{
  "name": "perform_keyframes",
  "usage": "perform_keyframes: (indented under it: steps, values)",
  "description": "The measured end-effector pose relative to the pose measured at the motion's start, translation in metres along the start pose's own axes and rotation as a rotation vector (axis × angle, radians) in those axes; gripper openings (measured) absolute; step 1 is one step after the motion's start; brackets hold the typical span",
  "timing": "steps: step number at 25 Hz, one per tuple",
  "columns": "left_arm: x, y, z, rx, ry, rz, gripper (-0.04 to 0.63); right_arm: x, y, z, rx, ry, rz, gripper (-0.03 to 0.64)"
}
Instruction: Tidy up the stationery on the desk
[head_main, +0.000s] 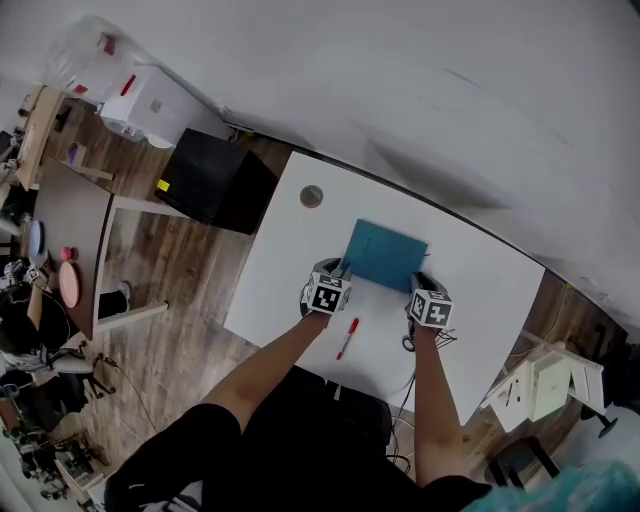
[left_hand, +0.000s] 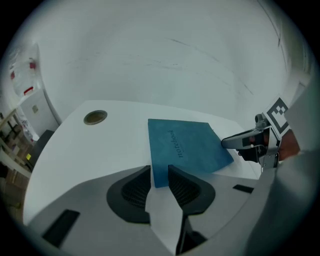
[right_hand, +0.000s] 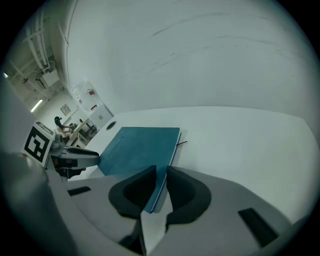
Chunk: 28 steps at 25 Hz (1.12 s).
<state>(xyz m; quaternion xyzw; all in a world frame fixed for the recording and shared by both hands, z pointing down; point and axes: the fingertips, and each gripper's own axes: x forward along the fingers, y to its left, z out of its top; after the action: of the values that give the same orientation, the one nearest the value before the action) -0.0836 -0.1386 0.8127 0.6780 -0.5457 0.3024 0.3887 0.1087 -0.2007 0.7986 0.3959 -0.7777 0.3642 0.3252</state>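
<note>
Pinching the near corners of the teal notebook (head_main: 385, 255), the left gripper (head_main: 338, 272) and the right gripper (head_main: 421, 283) each have their fingers drawn narrow, with a corner of the cover between them. The notebook lies towards the far side of the white counter (head_main: 285, 265), and a red pen (head_main: 347, 338) lies loose just behind the left gripper. The main risk, as I judge it, is the grip itself. Both holds sit only on the extreme corners, so lifting may let the cover slip free or fall open. Uneven pulling between the two hands could twist it, and drawing it back could knock the pen off the counter.
</note>
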Motion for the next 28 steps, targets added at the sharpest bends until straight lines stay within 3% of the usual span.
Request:
perform_keyframes:
  steps: [3, 8, 14, 18, 23, 28]
  values:
    - [0.001, -0.003, 0.001, 0.018, 0.004, -0.040, 0.103, -0.001, 0.002, -0.004, 0.032, -0.011, 0.008, 0.080]
    - [0.001, 0.002, 0.004, -0.020, 0.005, -0.093, 0.103, -0.005, 0.011, -0.011, 0.162, -0.007, 0.062, 0.098]
    - [0.001, 0.014, 0.006, -0.042, 0.023, -0.138, 0.095, -0.008, 0.026, -0.029, 0.172, 0.014, -0.006, 0.098]
    - [0.000, 0.041, 0.015, 0.000, 0.030, -0.144, 0.095, -0.006, 0.060, -0.043, 0.173, 0.031, -0.018, 0.098]
    - [0.001, 0.081, 0.038, 0.117, 0.047, -0.145, 0.097, 0.008, 0.124, -0.061, 0.147, 0.062, 0.013, 0.099]
    - [-0.001, 0.121, 0.046, 0.122, 0.046, -0.116, 0.097, 0.025, 0.185, -0.072, 0.089, 0.098, 0.068, 0.105]
